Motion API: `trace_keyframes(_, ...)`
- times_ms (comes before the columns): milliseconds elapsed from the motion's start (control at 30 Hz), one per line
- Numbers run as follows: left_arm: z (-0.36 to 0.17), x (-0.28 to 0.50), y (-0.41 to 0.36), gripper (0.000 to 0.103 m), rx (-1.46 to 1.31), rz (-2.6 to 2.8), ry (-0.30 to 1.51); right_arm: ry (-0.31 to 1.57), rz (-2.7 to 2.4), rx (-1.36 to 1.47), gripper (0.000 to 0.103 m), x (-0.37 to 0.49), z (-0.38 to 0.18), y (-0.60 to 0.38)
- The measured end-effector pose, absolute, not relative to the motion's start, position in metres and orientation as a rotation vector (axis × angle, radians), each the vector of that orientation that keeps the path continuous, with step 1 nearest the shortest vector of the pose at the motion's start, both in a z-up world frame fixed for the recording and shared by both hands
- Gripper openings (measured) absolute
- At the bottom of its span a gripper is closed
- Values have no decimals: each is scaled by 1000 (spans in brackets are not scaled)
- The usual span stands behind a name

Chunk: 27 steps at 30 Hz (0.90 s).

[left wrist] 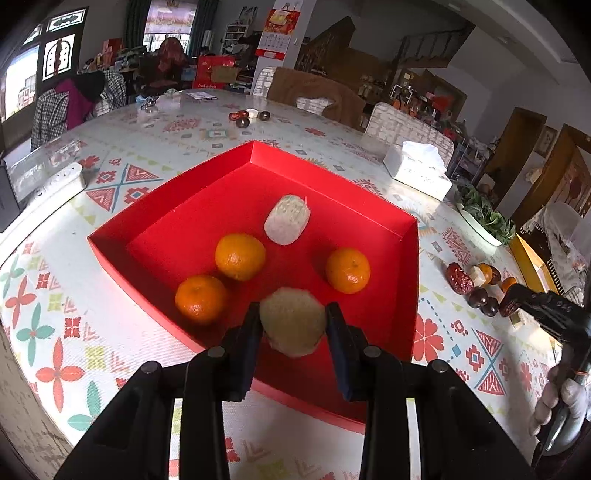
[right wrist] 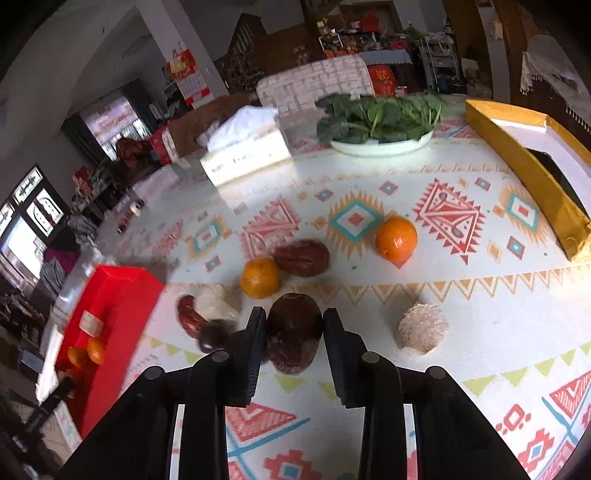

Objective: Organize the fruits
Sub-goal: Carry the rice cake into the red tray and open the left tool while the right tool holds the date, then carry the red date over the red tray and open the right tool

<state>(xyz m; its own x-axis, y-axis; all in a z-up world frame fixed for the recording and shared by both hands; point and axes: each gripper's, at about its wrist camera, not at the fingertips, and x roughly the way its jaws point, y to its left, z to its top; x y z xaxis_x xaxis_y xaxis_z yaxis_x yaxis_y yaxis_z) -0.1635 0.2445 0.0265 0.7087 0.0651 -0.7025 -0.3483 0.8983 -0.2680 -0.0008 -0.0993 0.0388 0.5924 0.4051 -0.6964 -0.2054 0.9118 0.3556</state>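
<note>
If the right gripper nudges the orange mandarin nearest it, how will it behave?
The round orange mandarin will probably roll on the flat patterned tablecloth. It touches the wrinkled dark-red jujube, which might stop it. Its peel looks glossy, so possibly slippery.

A patterned cloth covers the surface [right wrist: 369, 177], printed with red, teal and yellow geometric shapes. A white tissue box [left wrist: 419, 168] sits near its far edge, a tissue standing up out of its top. Just beside it is a white plate of leafy greens [right wrist: 380, 122]. A gold-sided box [right wrist: 524, 166] with a white inside lies at the right edge of the right wrist view. A white power strip [left wrist: 55, 182] rests at the left of the left wrist view. Chairs with white brick-pattern covers [left wrist: 399, 122] stand behind the surface, and a red wall calendar [left wrist: 279, 31] hangs on the wall beyond.
</note>
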Motion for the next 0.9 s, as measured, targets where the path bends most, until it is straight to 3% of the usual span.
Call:
trace_keyframes(167,34,-171,253,50,-441,239,719,879,508,264,35,-10,58,-64)
trace_keyframes(267,40,-177,259,54,-458,246,695,908,621,273,34,-11,63,-29)
trace_keyframes(667,39,-185,289,56,-490,284,693,998,833,156,33,-4,51,106)
trace_keyframes(900,44,-185,288,56,-475,249,681,982,744,114,41,-1,54,64)
